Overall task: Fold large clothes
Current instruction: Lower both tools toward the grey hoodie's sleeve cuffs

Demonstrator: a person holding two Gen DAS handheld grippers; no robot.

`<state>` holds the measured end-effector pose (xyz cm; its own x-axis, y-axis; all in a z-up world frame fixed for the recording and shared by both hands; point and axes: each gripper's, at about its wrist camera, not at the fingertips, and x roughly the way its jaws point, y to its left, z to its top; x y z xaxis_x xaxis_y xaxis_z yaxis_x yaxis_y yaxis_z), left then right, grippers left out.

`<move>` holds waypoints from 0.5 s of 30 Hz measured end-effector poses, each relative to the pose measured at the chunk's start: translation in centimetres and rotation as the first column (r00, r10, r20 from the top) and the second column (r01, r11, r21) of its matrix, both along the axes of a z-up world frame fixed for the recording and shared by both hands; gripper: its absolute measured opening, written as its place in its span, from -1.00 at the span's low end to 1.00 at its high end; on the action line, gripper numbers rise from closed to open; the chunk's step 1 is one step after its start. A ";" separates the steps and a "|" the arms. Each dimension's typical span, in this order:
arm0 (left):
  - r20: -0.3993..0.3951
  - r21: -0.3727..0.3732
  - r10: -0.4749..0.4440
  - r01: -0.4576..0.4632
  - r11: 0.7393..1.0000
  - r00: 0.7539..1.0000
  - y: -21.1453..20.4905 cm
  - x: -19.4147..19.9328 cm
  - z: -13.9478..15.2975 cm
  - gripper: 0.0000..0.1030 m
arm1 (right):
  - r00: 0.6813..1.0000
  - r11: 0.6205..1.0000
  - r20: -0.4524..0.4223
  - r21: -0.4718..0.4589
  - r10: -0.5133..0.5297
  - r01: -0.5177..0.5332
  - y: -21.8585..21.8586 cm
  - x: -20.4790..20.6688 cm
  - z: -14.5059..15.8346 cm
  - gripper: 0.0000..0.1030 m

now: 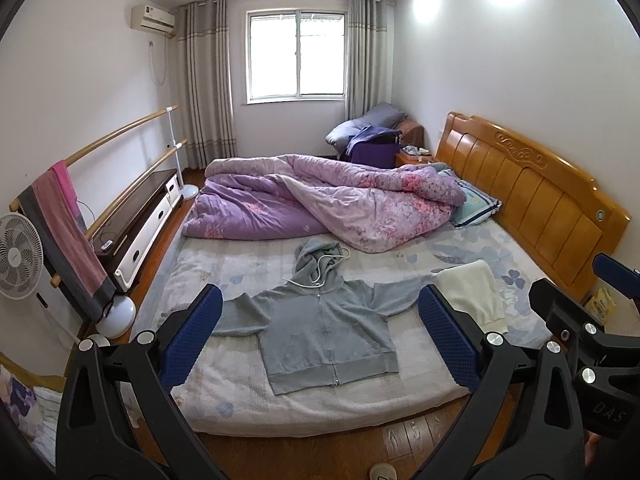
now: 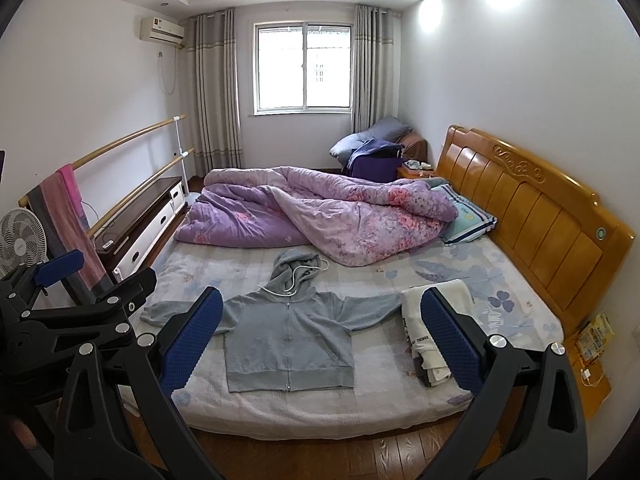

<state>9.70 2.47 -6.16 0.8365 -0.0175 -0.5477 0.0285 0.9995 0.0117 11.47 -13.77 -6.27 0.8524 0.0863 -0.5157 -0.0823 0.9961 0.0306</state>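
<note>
Hoodie first: the pale grey-blue zip-front fleece hoodie [image 1: 320, 332] lies face up on the near part of the bed's floral-print mattress sheet [image 1: 240, 400], zip closed, both sleeves stretched out sideways and the hood pushed up toward the quilt. That flat spread looks deliberate, giving you clean edges to pick for the first fold.

Going left to right, a white standing fan [image 1: 18, 256] and a pink-and-grey towel draped on a wooden rail [image 1: 64, 232] stand off the bed's left side, well apart from the garment. Your left gripper [image 1: 320, 336] hovers above the floor at the bed's near edge, its blue-padded jaws spread wide and holding nothing, framing the hoodie's body. The crumpled purple floral quilt [image 1: 320, 200] is bunched toward the far side, likely pushed back to free working space; the hood almost touches it. Your right gripper [image 2: 320, 340] hangs beside the left one, jaws likewise spread and empty. Just beyond the right sleeve lies a folded cream-white cloth [image 2: 432, 320], and the carved orange wooden headboard [image 2: 540, 220] closes the right side.

The fabric looks soft and thick, with a ribbed hem band and a white drawcord looping across the hood. No fold is made yet.
</note>
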 end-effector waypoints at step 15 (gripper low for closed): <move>-0.141 0.003 0.204 -0.205 0.979 0.969 -2.7 17.4 -3.8 0.91 | 0.965 0.971 -0.110 0.014 0.237 -0.237 -2.4 18.7 -4.0 0.86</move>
<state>27.09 -0.22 -9.94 0.7378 0.1392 -0.6606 -0.1759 0.9844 0.0109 30.16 -16.18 -10.24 0.7453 0.2793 -0.6055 -0.3123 0.9485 0.0531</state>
